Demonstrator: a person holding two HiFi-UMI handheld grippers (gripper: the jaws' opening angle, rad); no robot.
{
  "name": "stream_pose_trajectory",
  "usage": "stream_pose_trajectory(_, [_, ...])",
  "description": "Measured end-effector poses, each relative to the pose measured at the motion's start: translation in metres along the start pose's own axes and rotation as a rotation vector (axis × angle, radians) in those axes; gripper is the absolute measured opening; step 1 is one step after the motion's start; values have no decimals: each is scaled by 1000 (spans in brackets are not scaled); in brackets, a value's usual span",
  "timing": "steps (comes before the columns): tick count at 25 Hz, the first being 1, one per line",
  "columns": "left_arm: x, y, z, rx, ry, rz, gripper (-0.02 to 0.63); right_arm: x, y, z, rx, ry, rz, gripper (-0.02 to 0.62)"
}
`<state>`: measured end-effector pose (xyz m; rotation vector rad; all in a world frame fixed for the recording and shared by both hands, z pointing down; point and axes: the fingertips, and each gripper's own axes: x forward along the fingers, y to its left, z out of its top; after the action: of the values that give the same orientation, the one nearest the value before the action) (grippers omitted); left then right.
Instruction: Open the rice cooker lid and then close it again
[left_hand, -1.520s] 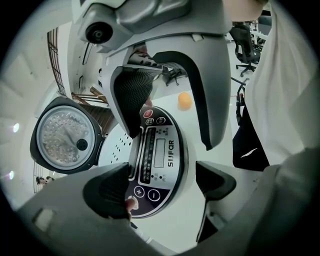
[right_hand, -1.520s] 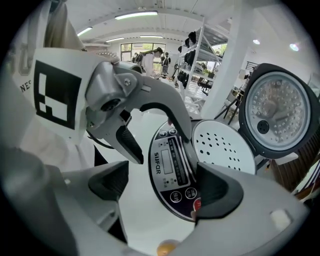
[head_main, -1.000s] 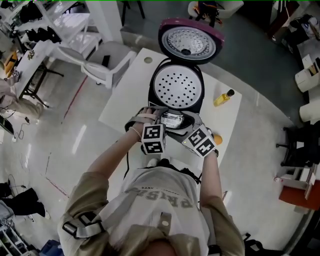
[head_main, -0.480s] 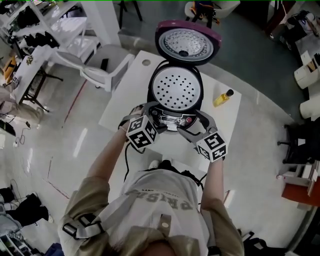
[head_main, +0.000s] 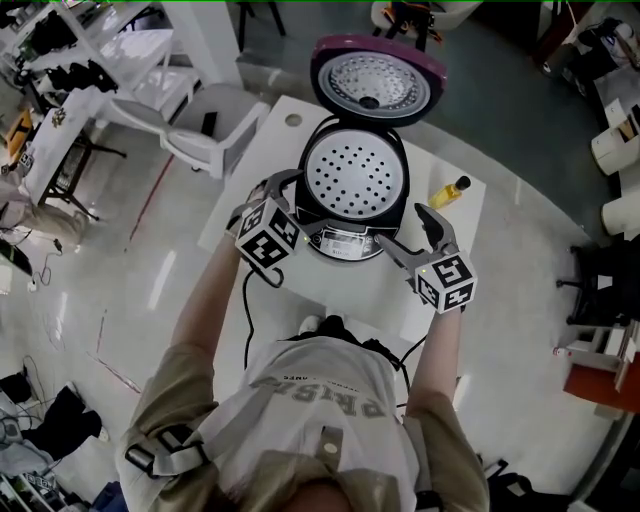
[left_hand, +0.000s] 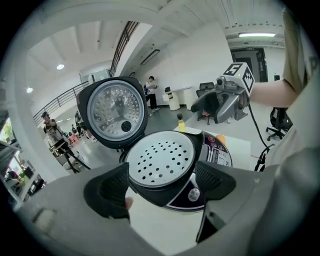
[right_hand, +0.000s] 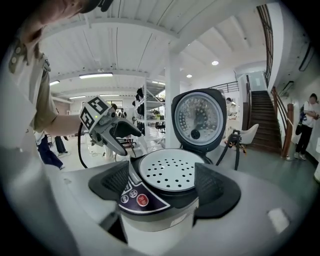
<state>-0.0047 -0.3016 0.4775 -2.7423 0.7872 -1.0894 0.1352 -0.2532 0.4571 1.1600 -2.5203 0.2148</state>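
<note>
Head view: at the left, a white chair (head_main: 215, 130) stands off the far left edge of the white table (head_main: 270, 140). My left gripper (head_main: 280, 185) hangs just beside the left flank of the rice cooker (head_main: 403, 190), with its jaws spread and nothing pinched between them. The rice cooker sits toward the far side of the table. Its lid (head_main: 378, 80) is swung fully up and back, with the shiny inner face turned toward me. A white perforated plate (head_main: 355, 178) covers the pot opening, and the control panel (head_main: 345, 240) faces me. My right gripper (head_main: 410, 232) is near the front right corner of the cooker and apart from it, with its jaws spread and empty. A yellow bottle (head_main: 448, 193) is on the table to the right of the cooker. In the left gripper view, the two dark pads (left_hand: 107, 192) stand wide apart, the open cooker lies ahead beyond the gap between them, and the right gripper shows at upper right. In the right gripper view, the left gripper shows at the left. The right gripper's own pads (right_hand: 215, 187) are likewise wide apart, with the cooker ahead and untouched.
</note>
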Motion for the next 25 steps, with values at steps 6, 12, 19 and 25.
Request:
stream_pose_trajectory(6, [-2, 30, 12, -27, -24, 35, 425, -8, -35, 19, -9, -15, -57, 405])
stream_pose_trajectory(12, [9, 64, 27, -14, -42, 67, 425, -1, -70, 44, 32, -85, -73, 405])
stream_pose_trajectory(19, [22, 108, 33, -2, -33, 126, 425, 17, -108, 54, 27, -94, -96, 405])
stream_pose_trajectory(25, [31, 145, 37, -4, -27, 176, 425, 34, -131, 72, -6, -98, -93, 405])
